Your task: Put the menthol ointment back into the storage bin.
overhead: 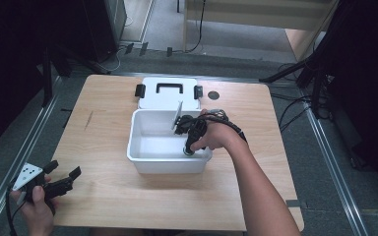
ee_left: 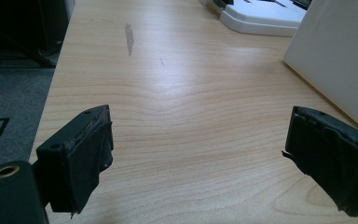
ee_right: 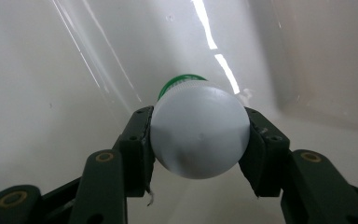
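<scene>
White bottle [ee_right: 199, 135], green cap: clamped between your right gripper [ee_right: 198, 149] jaws, base toward the camera, cap pointing at the bin floor. It sits inside the white bin [overhead: 140, 147], near the right front corner. Bin mid-surface; its lid [overhead: 167, 93] lies flat just behind it. Your left gripper [overhead: 61, 179] jaws spread wide, holding nothing, over the wooden surface [ee_left: 182, 116] at its front left.

Around your light wooden bench [overhead: 128, 196] lies grey floor [overhead: 325, 162] with metal rails [overhead: 332, 162] on both sides, black cables [overhead: 290, 105] at right, and pale wooden furniture [overhead: 256, 12] far off.
</scene>
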Demonstrator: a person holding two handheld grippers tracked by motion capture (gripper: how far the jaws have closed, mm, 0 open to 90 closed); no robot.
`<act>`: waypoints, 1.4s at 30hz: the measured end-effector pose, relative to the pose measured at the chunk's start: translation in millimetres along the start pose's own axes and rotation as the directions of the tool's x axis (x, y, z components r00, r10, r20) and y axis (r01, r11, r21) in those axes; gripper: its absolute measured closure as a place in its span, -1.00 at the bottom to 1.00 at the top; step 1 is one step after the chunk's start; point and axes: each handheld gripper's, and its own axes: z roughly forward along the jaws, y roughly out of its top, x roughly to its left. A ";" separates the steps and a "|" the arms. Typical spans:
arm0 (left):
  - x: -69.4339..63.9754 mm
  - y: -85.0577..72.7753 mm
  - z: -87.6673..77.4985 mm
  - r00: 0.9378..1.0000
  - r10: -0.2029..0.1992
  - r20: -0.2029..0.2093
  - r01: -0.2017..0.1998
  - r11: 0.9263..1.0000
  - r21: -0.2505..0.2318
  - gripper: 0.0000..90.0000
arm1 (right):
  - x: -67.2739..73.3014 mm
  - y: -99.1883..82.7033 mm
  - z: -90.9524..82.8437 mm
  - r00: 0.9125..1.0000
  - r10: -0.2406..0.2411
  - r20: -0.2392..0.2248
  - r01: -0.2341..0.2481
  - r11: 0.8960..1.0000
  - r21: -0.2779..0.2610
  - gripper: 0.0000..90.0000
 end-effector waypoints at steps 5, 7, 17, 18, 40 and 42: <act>0.0 0.1 0.3 1.000 0.000 0.000 0.000 1.000 0.001 -0.82 | 0.3 1.5 0.6 1.000 0.001 0.003 -0.001 1.000 0.006 0.14; 0.1 0.1 0.3 1.000 0.000 0.000 0.000 1.000 0.001 -0.82 | 1.2 2.2 1.2 1.000 0.000 0.013 0.000 1.000 0.017 0.14; 0.3 0.2 0.4 1.000 0.000 0.000 0.000 1.000 0.003 -0.82 | 9.0 9.5 6.8 1.000 -0.031 0.005 0.031 0.999 0.039 0.14; 0.4 0.2 0.3 1.000 0.001 0.000 -0.001 1.000 0.003 -0.82 | 8.7 9.5 8.4 1.000 -0.028 0.005 0.028 0.998 0.049 0.14; 0.6 0.4 0.5 1.000 0.001 0.001 -0.001 1.000 0.006 -0.82 | 11.2 9.6 28.1 1.000 -0.007 -0.023 0.010 0.991 0.136 0.07; 0.5 0.4 0.5 1.000 0.001 0.000 -0.001 1.000 0.006 -0.82 | 10.1 9.4 27.7 1.000 -0.012 -0.024 0.015 0.991 0.132 0.07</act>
